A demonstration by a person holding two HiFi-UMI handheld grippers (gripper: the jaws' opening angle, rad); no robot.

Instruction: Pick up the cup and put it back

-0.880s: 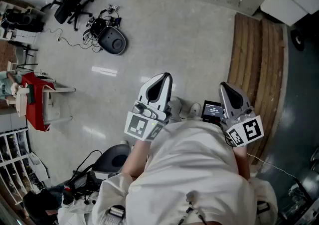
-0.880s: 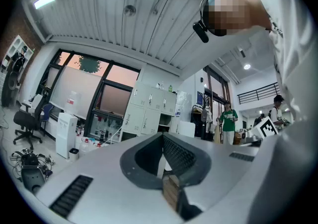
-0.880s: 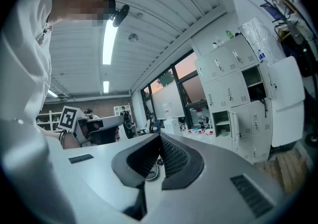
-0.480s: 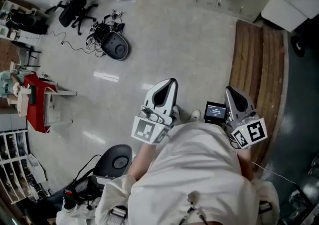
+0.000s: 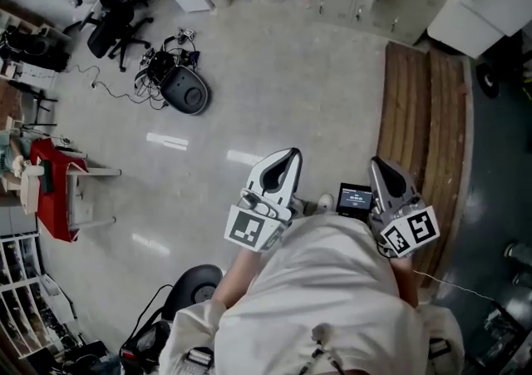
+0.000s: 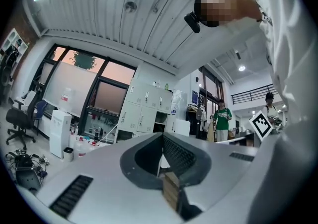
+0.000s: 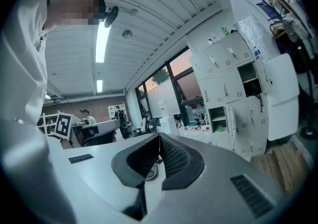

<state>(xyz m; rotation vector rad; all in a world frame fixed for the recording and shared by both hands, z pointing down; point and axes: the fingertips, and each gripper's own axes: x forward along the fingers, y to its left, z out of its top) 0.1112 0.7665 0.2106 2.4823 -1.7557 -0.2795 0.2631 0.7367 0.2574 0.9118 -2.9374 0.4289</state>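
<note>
No cup shows in any view. Both grippers are held close in front of the person's white-clad body, above the floor. In the head view my left gripper (image 5: 288, 156) points away from the body with its jaws together and nothing between them. My right gripper (image 5: 380, 165) does the same beside it. In the left gripper view, the left gripper (image 6: 161, 137) has its jaws meeting at the tips, aimed across the room toward white lockers. In the right gripper view, the right gripper (image 7: 159, 137) is likewise shut and empty.
On the pale floor lie a black round device with cables (image 5: 185, 91), an office chair (image 5: 111, 9) and a red stool (image 5: 53, 189). Wooden boards (image 5: 427, 115) run along the right. A small screen (image 5: 357, 198) sits between the grippers. A person in green (image 6: 220, 120) stands far off.
Both grippers have slid slightly lower in the head view and stay shut. The view itself has shifted a little over the floor.
</note>
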